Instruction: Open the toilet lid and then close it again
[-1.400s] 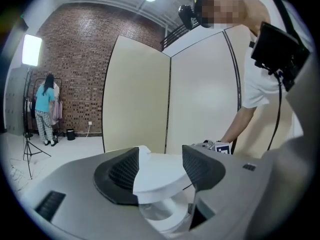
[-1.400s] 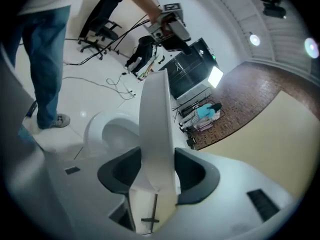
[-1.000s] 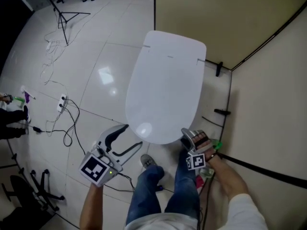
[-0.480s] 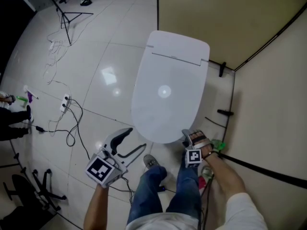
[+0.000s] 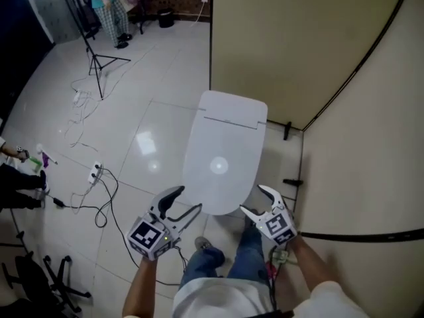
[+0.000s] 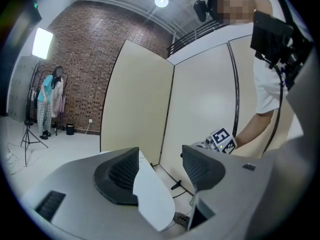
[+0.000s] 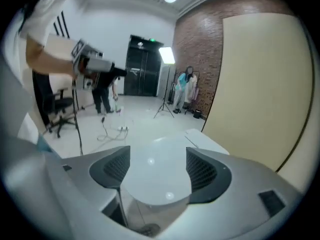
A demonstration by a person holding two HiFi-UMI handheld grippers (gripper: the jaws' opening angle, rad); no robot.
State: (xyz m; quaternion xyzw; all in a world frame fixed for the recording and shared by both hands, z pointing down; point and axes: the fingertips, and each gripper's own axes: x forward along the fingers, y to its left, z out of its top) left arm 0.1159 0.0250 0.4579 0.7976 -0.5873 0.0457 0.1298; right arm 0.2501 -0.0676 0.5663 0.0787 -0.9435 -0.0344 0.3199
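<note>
The white toilet [image 5: 222, 158] stands against the beige partition with its lid down and flat. My left gripper [image 5: 187, 199] hovers at the near left of the lid's front end, open, nothing between its fingers. My right gripper [image 5: 253, 199] hangs at the near right of the front end, also open and empty. The left gripper view has the lid [image 6: 150, 194] low between the spread jaws of the left gripper [image 6: 160, 151], with the right gripper's marker cube [image 6: 220, 140] beyond. In the right gripper view the lid [image 7: 157, 171] lies below the right gripper [image 7: 157, 154], not touched.
Beige partition walls [image 5: 298, 45] close in behind and to the right of the toilet. Cables and a power strip [image 5: 97, 171] lie on the tiled floor at left, with a light stand [image 5: 99, 58] further back. The person's jeans [image 5: 212, 264] are right in front of the bowl.
Both grippers have risen, the right one more. The right gripper has rolled so both its jaws now show spread. The lid has stayed down.
</note>
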